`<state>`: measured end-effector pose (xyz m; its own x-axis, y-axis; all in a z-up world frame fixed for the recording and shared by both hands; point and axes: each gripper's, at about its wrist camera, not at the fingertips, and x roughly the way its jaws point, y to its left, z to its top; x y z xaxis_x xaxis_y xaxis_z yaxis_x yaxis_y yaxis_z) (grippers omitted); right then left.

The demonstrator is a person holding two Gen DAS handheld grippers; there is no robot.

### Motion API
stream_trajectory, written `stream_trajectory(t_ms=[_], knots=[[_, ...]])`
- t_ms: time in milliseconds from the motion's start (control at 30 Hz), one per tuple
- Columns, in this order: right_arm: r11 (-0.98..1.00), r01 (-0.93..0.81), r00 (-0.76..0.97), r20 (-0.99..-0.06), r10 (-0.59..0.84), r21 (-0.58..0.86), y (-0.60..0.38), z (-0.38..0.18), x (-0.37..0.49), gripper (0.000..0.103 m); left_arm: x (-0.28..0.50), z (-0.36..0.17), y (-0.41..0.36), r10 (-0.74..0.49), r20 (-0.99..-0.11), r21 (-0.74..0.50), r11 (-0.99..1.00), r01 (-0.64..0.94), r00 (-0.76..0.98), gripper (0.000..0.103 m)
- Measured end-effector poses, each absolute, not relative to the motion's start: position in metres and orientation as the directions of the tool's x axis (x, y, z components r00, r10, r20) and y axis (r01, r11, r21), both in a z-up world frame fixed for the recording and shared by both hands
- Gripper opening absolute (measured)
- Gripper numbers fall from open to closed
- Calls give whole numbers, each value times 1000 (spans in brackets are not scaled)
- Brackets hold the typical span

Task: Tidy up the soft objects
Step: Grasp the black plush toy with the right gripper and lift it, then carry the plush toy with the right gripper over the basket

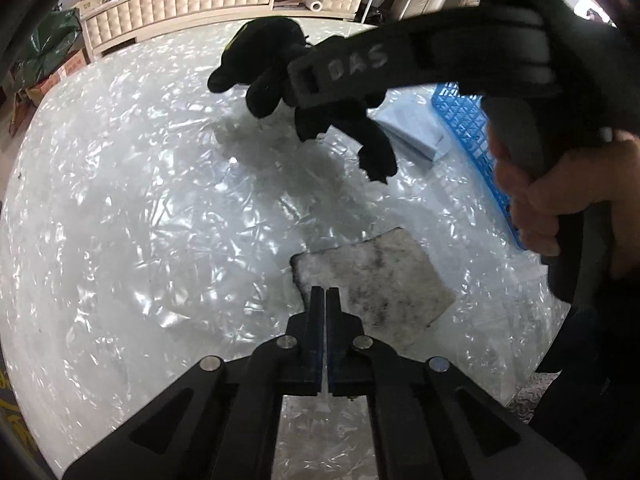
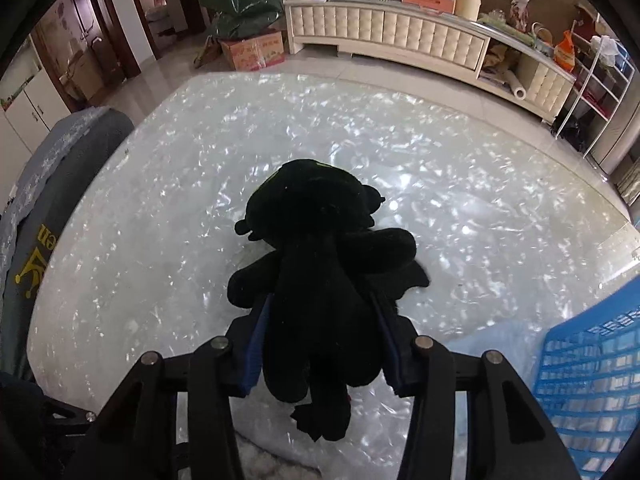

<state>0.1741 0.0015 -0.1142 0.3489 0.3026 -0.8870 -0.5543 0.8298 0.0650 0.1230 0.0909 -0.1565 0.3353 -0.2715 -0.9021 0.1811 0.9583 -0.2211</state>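
Observation:
A black plush toy (image 2: 320,264) hangs clear of the pearly white table (image 2: 168,208), and my right gripper (image 2: 320,300) is shut on its body, blue pads pressing both sides. In the left wrist view the same toy (image 1: 260,60) dangles from the right gripper (image 1: 308,84), held by a person's hand (image 1: 560,200). A square grey-white fluffy cloth (image 1: 380,280) lies flat on the table (image 1: 140,200). My left gripper (image 1: 325,292) is shut, its tips meeting on the cloth's near left edge.
A blue plastic basket (image 1: 468,128) (image 2: 592,380) stands at the table's right side, with a pale blue folded item (image 1: 412,132) beside it. A chair with a grey cover (image 2: 60,200) is at the left edge. A cream cabinet (image 2: 400,36) runs along the far wall.

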Motion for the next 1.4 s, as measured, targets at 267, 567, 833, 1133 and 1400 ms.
stream_trajectory(t_ms=[267,567,833,1133,1400], knots=[[848,-527,399,-864,306,57,-22,-84,162,45,112,-134,96,-277,-879,-220,958,185,388,0],[858,-513,445,-844,299,33,-37,-55,135,45,103,-91,89,-259,-856,-197,964,181,447,0],[860,-509,485,-816,313,27,-50,-30,117,44,98,-69,85,-231,-844,-171,971,165,485,0],[851,-526,524,-786,328,4,-67,-10,104,37,95,-40,59,-266,-817,-178,960,215,512,0],[860,-510,564,-753,339,5,-93,11,102,37,101,-18,36,-293,-800,-187,951,247,523,0]])
